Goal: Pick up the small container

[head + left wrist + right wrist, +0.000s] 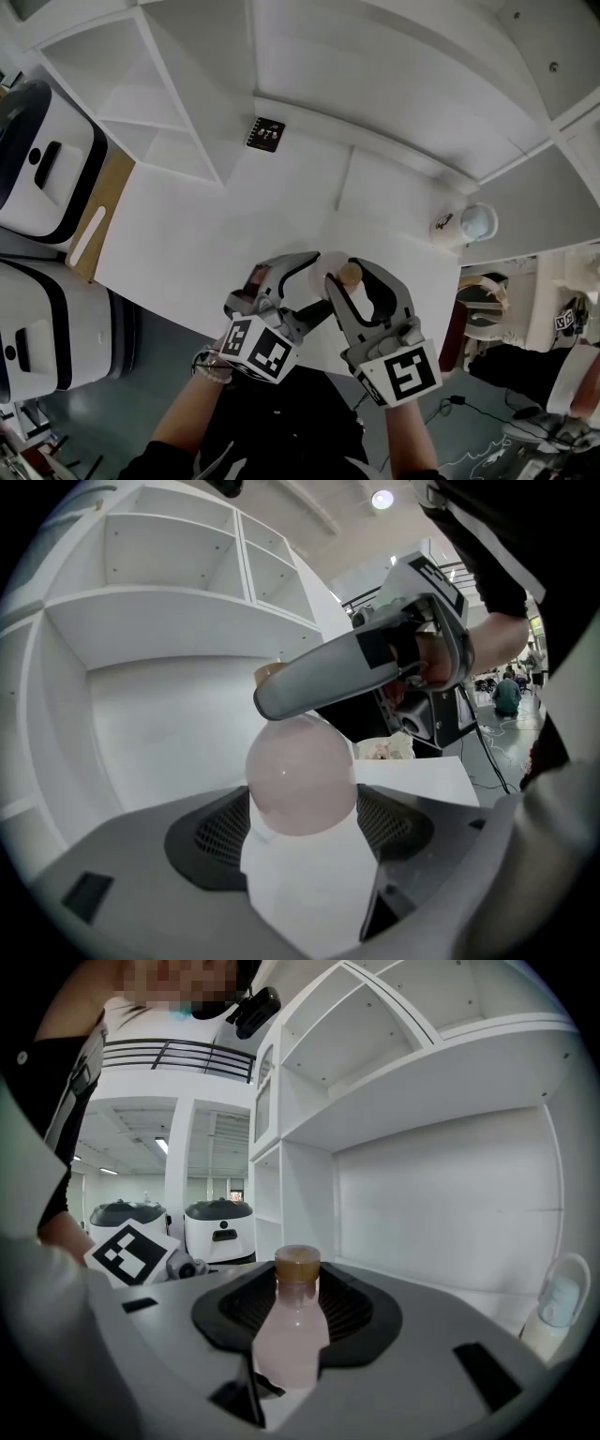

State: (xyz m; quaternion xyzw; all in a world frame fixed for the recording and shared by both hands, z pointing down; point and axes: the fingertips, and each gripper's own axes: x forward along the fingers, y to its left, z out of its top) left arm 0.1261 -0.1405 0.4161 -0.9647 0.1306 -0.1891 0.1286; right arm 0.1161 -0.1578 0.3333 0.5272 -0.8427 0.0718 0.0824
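Right gripper clamps small container mid-body, frame centre. Left gripper released around its base. Probably light and slick; grip the body.

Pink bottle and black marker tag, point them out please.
pink bottle [291, 1335], right gripper view, on its pink body.
black marker tag [265, 134], head view, on its centre.
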